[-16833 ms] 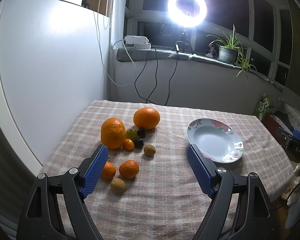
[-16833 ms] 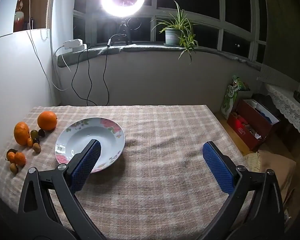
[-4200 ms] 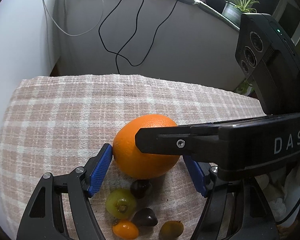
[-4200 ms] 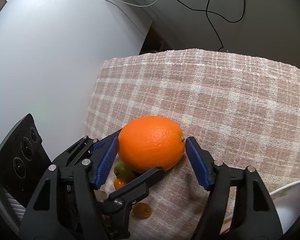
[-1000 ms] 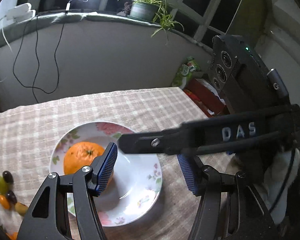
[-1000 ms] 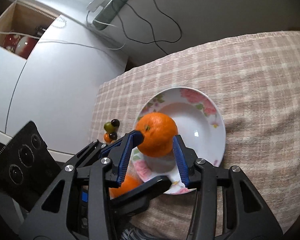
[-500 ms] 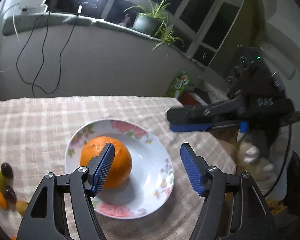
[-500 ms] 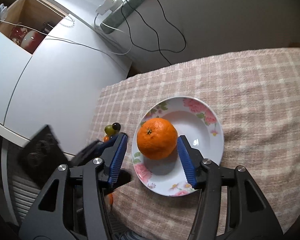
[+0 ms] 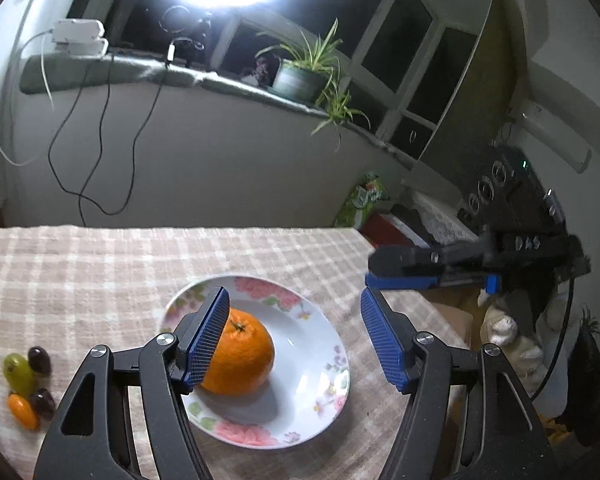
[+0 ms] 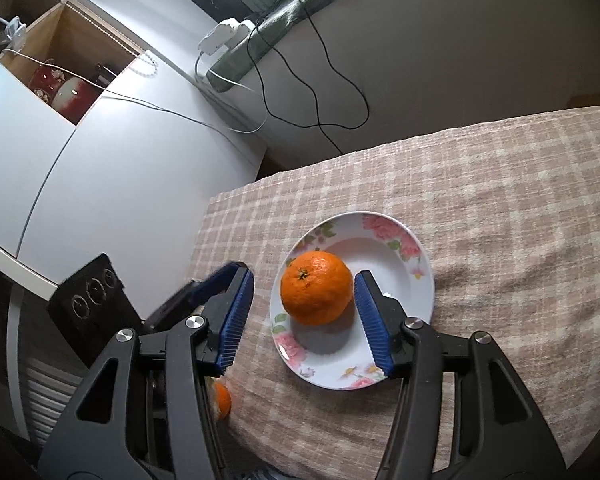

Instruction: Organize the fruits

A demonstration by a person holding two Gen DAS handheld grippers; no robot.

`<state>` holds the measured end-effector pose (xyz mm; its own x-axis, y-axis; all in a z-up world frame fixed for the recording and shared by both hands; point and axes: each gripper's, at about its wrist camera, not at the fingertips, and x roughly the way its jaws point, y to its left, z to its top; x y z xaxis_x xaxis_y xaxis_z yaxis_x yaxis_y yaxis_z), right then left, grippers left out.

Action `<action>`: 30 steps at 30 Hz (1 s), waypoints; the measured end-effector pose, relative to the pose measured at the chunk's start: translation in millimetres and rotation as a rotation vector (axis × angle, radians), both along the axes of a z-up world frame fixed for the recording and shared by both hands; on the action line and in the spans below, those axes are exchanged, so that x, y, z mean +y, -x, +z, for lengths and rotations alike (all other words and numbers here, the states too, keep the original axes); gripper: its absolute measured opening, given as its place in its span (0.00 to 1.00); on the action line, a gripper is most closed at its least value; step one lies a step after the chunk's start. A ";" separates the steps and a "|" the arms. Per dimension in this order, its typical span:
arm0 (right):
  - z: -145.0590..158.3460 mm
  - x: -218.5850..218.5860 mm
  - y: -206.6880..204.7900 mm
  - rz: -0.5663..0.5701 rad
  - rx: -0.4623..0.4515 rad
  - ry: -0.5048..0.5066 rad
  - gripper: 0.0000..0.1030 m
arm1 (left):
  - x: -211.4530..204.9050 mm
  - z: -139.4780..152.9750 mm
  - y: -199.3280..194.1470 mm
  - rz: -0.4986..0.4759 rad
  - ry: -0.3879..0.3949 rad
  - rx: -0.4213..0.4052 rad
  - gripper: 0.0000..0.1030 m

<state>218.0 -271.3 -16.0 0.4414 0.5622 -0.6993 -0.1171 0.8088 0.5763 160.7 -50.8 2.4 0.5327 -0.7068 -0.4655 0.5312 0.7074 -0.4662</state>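
You have pulled your right gripper point(image 10: 304, 316) back from the orange point(image 10: 316, 287), which now lies free in the plate point(image 10: 416, 268). Both pairs of fingers stand wide and hold nothing. Your left gripper point(image 9: 294, 338) hides part of the orange, and the small fruits point(image 9: 26, 380) on the desk point(image 9: 80, 264) are hard to name.

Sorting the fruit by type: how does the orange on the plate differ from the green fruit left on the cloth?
The orange is far bigger than the green fruit. The orange is round and bright orange; the green fruit is oblong and yellow-green. The orange sits alone in the plate; the green fruit lies on the cloth among other small fruits. Neither is gripped.
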 end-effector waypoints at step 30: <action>-16.6 43.1 47.6 0.145 0.013 0.090 0.63 | 59.5 15.2 -10.8 0.241 0.122 -0.126 0.66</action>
